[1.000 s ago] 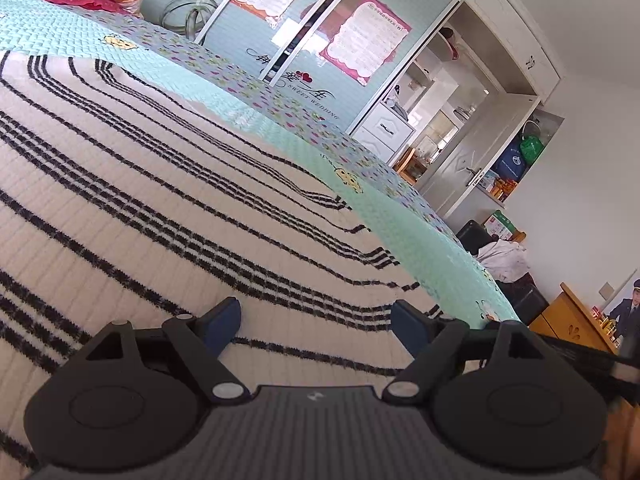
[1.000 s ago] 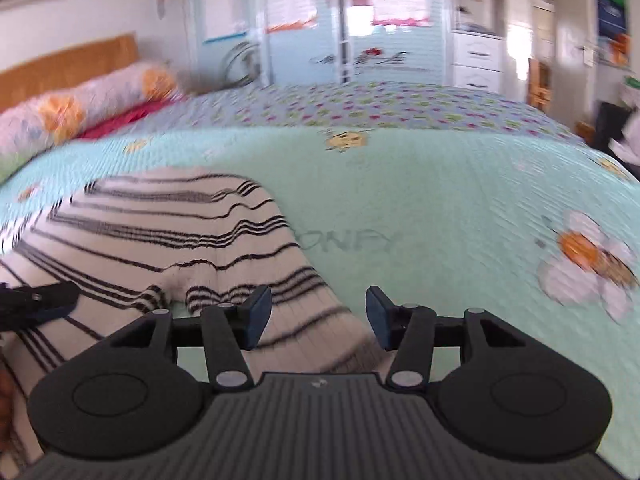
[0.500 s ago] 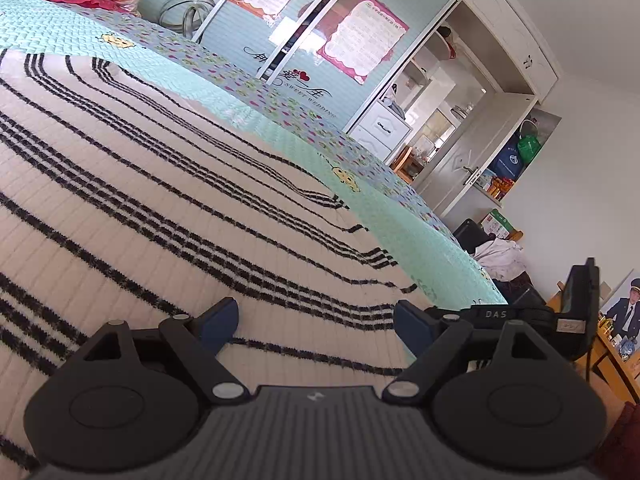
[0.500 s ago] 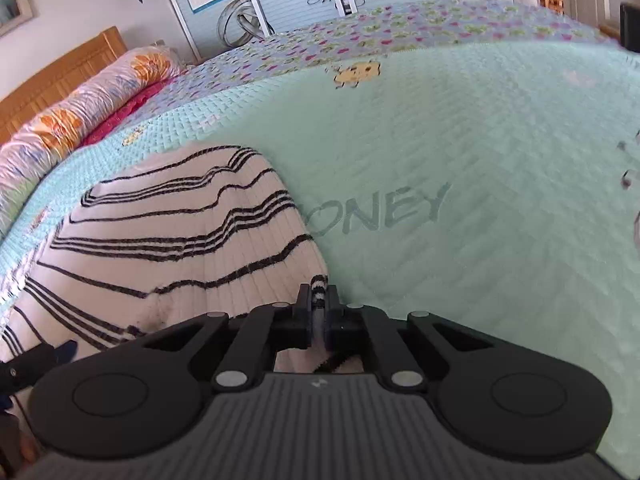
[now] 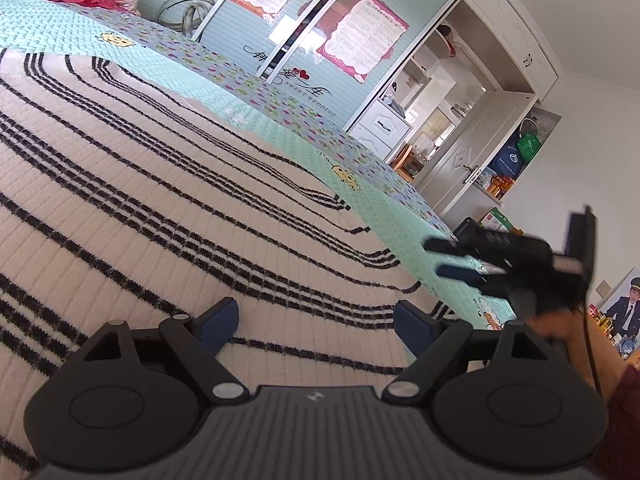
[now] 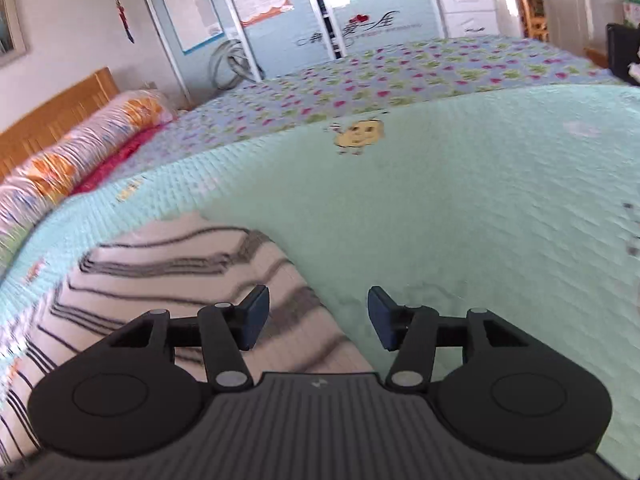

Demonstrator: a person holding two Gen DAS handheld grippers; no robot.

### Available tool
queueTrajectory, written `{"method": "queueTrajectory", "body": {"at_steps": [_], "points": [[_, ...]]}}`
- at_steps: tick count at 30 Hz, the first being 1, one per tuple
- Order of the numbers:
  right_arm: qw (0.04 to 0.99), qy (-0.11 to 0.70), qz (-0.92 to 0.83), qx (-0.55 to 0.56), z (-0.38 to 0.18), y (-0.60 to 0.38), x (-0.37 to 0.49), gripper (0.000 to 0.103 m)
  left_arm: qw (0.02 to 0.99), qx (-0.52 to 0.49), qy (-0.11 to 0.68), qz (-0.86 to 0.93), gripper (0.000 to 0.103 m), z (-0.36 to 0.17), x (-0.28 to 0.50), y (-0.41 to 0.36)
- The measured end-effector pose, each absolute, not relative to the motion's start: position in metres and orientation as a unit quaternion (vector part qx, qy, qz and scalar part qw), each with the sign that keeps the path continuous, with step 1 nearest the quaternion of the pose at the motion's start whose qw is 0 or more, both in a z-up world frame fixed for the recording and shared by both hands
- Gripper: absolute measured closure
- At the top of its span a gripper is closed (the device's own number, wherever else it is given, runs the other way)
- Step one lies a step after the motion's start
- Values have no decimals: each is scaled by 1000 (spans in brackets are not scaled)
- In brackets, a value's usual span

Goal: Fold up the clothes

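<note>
Plainly spread flat on the mint quilted bedspread (image 6: pixel 460 208): a cream knitted sweater with black stripes (image 5: pixel 160 208), filling most of the left wrist view and reaching only the lower left of the right wrist view. Left gripper (image 5: pixel 316 320) low over the knit, jaws wide apart, nothing between them. Right gripper (image 6: pixel 316 316) likewise spread and empty, poised over the sweater's right-hand edge where knit meets bedspread; also visible from the left camera as a blurred dark shape at the far right. Whether laid out whole or already doubled over once: not settled by these views, since only one smooth layer shows and the far edges lie out of frame

Handling, as a judgement: soft, thick, ribbed knit, light but floppy, likely to stretch and sag when lifted and to cling a little to the quilted cover. Best taken at an edge or corner, pinching both layers of the hem or side seam, not the flat middle, where the pads would only skim over the surface
</note>
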State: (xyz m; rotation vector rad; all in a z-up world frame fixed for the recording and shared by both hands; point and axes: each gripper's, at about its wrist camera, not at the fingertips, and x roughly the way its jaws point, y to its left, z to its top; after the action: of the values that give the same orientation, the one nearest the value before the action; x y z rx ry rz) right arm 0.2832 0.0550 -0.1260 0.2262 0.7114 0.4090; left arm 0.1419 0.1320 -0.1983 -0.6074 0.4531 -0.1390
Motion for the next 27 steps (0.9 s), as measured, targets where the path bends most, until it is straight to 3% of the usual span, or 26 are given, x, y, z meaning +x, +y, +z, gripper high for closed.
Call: {"method": "queueTrajectory", "body": {"at_steps": [4,6,9,10,14,19,23,27], "points": [[889,382,217,131,-143,78,327,55,926,-299,221,-70,15,-199,142,133],[878,399,228,130,-152,88,337,66,926,-299,221,-71,15,-199,142,133],[874,408,234,123,-159,98,340,97,926,-299,221,-71,15,-199,142,133],[879,401,231,118,-157,98,338,99,926,-299,221,-72,15,-199,142,133],[906,366,200,70,-146,97,335,100,925,-299,221,-72,15,-199,142,134],[900,384,202,44,-161,104,340,99,926,-298,222,-72,15,-199,142,133],[909,355,192,105,-146,75,301,74,925,-298,222,-73,15,-199,142,133],[915,316,181,174,-126,39,250,74,925,-298,222,-73,15,-198,143,133]]}}
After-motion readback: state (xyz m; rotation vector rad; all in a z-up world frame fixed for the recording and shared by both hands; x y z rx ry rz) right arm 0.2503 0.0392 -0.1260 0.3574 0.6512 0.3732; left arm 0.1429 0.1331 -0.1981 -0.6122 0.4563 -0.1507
